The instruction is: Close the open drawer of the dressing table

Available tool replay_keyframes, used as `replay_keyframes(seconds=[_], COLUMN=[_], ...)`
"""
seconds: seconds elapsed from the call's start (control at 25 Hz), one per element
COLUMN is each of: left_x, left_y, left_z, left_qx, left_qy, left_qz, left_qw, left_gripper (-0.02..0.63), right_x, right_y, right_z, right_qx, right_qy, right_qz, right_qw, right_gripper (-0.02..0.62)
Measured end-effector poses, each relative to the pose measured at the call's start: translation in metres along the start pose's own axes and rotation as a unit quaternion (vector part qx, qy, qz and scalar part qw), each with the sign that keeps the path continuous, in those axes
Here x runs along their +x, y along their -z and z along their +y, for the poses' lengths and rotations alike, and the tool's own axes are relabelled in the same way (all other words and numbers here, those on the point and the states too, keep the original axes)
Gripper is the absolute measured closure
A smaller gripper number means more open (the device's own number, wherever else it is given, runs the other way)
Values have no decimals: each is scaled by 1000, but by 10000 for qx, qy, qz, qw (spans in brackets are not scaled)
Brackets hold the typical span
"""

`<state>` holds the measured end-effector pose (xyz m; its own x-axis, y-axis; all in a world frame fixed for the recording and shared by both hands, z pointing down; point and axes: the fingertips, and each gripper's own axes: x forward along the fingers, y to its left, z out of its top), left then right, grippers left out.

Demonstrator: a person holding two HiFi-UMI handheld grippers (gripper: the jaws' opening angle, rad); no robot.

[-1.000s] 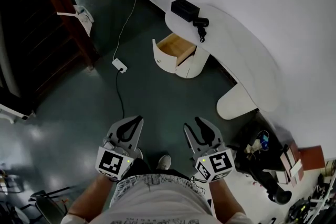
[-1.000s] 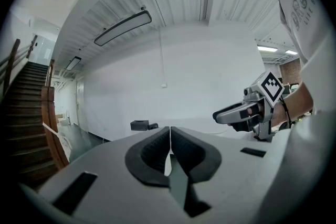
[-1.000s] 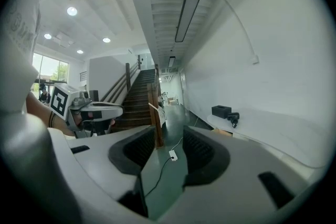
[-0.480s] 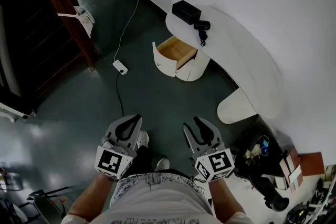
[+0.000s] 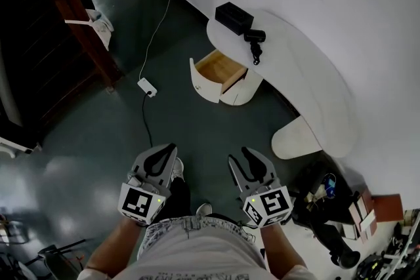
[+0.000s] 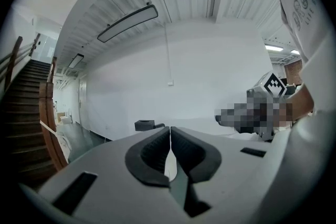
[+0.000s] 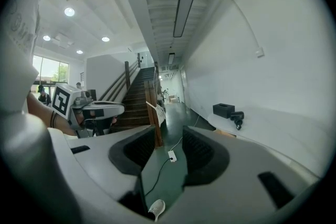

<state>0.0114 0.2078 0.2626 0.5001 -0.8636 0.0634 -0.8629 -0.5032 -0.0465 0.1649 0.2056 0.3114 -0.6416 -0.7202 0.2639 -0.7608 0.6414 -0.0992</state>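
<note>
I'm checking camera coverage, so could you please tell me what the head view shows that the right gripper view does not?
Only the head view shows the right gripper from outside, with its marker cube. Only the right gripper view shows the ceiling lights. Both show the black box, the hair dryer and the power strip on the floor.

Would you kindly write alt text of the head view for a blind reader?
An open wooden drawer juts from a curved white dressing table by the wall, some way ahead. Nearer, the left hand-held gripper, shut, and the right hand-held gripper, open, hold nothing.
</note>
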Motion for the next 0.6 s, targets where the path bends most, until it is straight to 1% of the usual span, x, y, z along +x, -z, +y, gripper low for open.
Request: replay_keyframes(seconds=[0.32, 0.6], left_x=[43, 79], left_y=[11, 10], left_z=[72, 137], left_qx=[-102, -147], left_qy=[168, 349], left_qz=[82, 85], left_qw=[9998, 9992], left_gripper=[581, 581], right_x=[79, 146], right_y=[-14, -32], right_z=[-8, -15], right_qx=[51, 120], right_qy=[75, 210], right_qz=[151, 265], right_qw=[9998, 9994], right_gripper=[425, 425])
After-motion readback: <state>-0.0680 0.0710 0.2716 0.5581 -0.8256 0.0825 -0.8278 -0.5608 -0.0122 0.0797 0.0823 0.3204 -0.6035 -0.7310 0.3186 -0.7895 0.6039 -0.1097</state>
